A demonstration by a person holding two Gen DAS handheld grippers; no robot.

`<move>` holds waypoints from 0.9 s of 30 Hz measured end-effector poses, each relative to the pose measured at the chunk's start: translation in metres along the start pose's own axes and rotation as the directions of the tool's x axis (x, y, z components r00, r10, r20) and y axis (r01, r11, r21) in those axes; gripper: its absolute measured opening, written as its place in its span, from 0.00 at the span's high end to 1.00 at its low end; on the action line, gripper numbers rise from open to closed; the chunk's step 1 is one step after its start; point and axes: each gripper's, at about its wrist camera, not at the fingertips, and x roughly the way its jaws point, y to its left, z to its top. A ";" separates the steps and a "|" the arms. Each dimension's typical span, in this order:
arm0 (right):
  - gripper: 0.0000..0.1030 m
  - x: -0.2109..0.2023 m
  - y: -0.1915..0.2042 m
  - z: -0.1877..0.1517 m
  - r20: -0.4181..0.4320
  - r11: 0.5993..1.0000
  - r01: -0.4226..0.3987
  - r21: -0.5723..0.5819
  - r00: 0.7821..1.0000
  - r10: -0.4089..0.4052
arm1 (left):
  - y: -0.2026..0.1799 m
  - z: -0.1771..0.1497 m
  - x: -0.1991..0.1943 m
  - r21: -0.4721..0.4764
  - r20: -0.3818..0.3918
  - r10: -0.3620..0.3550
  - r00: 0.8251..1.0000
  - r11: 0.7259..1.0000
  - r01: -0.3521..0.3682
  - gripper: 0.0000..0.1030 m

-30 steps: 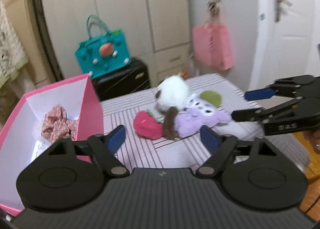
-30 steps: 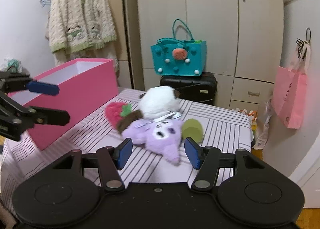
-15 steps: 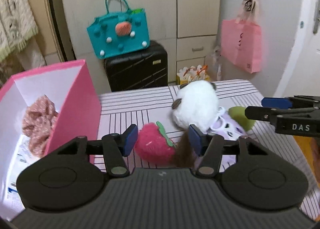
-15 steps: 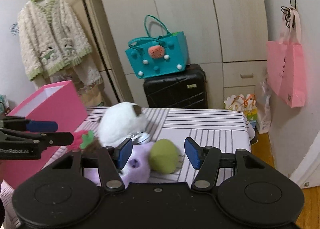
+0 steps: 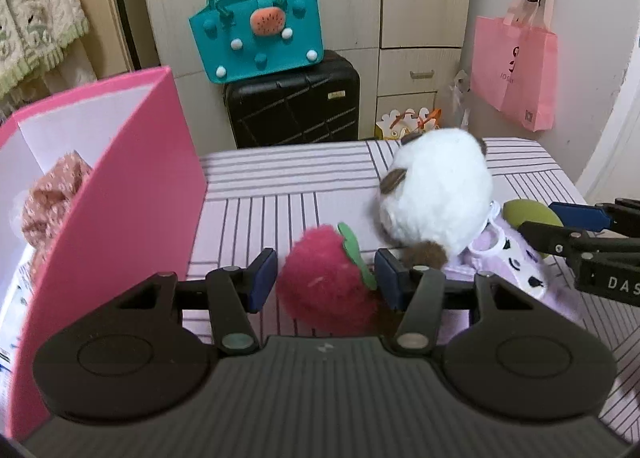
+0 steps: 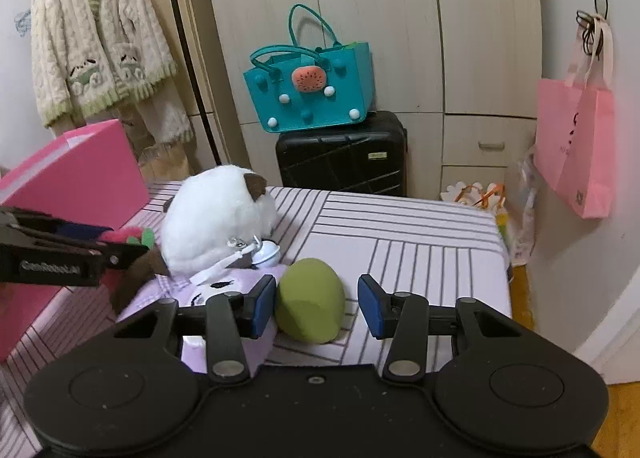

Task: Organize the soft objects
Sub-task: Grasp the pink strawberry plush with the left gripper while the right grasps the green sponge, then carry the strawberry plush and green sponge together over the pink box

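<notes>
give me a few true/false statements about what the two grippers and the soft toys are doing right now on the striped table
1. The left gripper has its fingers on either side of the red strawberry plush. True.
2. The right gripper is clamped shut on the white plush. False: its jaws are open around the green soft piece, with a clear gap on the right side.
3. The pink box already holds a pink floral fabric item. True.
4. The white plush lies inside the pink box. False: it lies on the striped table, partly on the purple plush.
5. The teal bag sits on the black suitcase. True.
</notes>
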 end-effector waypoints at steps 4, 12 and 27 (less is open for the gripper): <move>0.51 0.000 -0.003 0.000 -0.007 1.000 -0.017 0.024 1.000 0.017 | 0.005 -0.004 0.009 -0.052 -0.029 -0.023 0.999 0.998 0.022 0.49; 0.60 0.001 -0.010 -0.003 -0.019 0.997 -0.062 0.056 0.998 0.063 | 0.013 -0.011 0.013 -0.105 -0.009 -0.054 0.999 0.993 0.053 0.64; 0.61 -0.028 0.009 -0.017 -0.044 1.000 0.013 0.001 0.999 -0.013 | 0.010 -0.026 -0.026 -0.050 0.042 -0.075 0.996 0.996 0.077 0.65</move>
